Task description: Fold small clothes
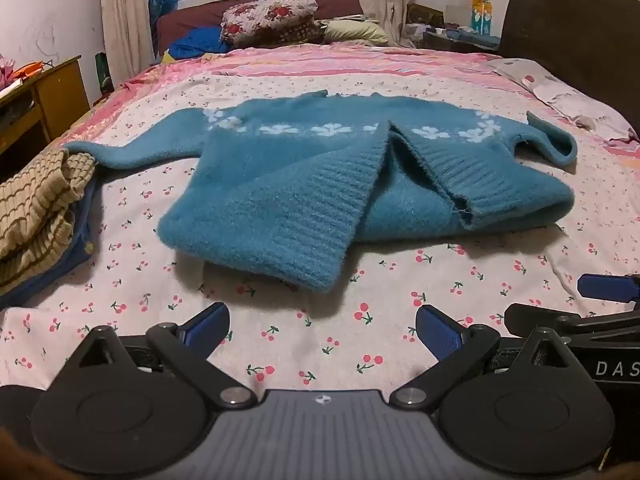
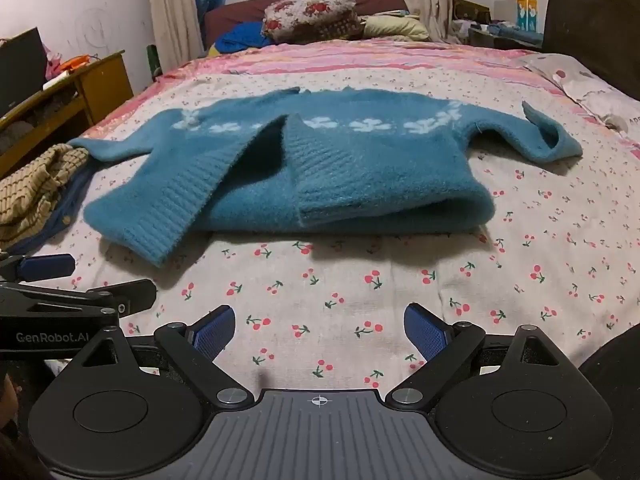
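A fuzzy teal cardigan (image 1: 304, 184) with a row of white flowers lies spread on the cherry-print bedsheet (image 1: 320, 344), its two front panels flapped open and both sleeves stretched sideways. In the right wrist view the same cardigan (image 2: 360, 176) lies ahead, its right sleeve (image 2: 548, 136) curled up at the cuff. My left gripper (image 1: 322, 328) hovers open over bare sheet just short of the cardigan's near hem. My right gripper (image 2: 319, 330) is open too, over the sheet (image 2: 320, 300), with nothing between its fingers. The right gripper's side (image 1: 600, 320) shows at the left view's right edge.
A beige striped knit (image 1: 36, 208) lies bunched on a blue garment at the bed's left edge. A wooden desk (image 1: 44, 96) stands left of the bed. Floral pillows (image 1: 272, 16) and a dark headboard (image 1: 572, 32) are at the far end and right.
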{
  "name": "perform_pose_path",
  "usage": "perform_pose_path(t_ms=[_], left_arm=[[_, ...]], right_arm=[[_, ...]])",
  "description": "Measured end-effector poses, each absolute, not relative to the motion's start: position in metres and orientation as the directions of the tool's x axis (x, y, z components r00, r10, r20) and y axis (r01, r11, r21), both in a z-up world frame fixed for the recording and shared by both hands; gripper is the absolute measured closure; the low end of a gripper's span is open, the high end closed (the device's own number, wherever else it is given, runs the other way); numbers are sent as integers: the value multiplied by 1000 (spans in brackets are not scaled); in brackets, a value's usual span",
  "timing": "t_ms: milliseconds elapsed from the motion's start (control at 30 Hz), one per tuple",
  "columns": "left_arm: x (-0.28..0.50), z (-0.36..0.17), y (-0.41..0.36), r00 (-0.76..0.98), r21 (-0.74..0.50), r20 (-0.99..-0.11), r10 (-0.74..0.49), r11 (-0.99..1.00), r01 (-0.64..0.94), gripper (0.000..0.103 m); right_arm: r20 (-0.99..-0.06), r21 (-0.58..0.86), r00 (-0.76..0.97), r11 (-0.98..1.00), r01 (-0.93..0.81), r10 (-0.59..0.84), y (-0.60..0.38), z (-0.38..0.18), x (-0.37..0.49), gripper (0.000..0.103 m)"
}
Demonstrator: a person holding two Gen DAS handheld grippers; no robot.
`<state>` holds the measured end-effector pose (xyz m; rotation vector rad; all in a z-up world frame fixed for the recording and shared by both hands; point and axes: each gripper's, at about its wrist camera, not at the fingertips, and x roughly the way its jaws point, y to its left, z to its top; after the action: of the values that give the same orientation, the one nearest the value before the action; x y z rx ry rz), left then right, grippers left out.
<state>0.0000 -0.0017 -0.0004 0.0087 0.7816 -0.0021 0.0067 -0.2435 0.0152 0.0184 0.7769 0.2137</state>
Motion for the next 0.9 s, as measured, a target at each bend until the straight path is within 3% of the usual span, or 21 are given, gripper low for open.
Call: perform_pose_path(t_ms=[900], left_arm=[[-2,-9,-2,696,25,-717,27,1000,-13,0]], right_arm=[[-702,69,684,974,-213,200,-237,10,7,10]])
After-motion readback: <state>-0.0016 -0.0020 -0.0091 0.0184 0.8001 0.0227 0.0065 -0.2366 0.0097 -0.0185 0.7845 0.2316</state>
